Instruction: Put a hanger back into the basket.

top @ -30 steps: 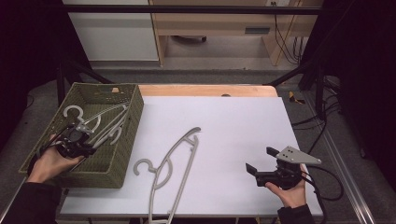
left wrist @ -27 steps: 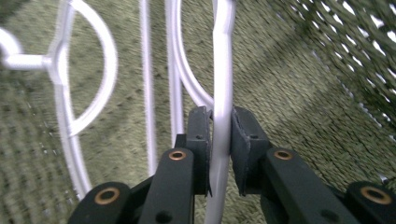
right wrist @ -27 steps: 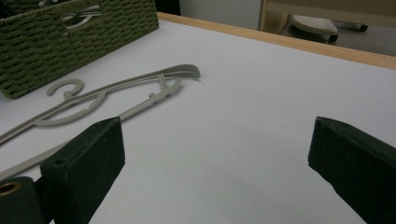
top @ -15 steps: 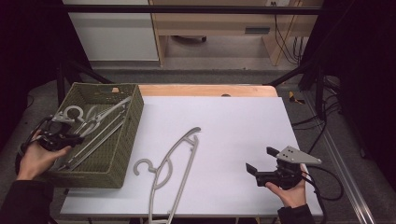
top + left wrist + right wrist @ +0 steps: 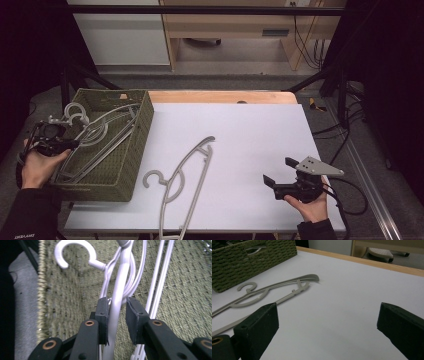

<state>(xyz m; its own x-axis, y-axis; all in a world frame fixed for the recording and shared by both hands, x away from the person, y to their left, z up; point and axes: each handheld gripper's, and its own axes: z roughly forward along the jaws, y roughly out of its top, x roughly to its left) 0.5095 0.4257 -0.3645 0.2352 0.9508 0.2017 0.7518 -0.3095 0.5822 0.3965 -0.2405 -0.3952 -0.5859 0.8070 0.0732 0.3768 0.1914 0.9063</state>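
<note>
Hanger (image 5: 117,305), white, sits between the jaws of the left gripper (image 5: 117,315) over the green basket (image 5: 131,165). The jaws have just been opening; one pad looks off it. Right gripper (image 5: 280,172), beside the basket, is spread wide and holds nothing.

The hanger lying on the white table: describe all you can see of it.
The hanger is pale grey and looks like plastic. It lies flat on the white table just right of the green woven basket, apart from it. Its open hook points toward the basket; its long arms run diagonally, one end toward the table's middle, the other past the near edge. Neither gripper touches it.
</note>
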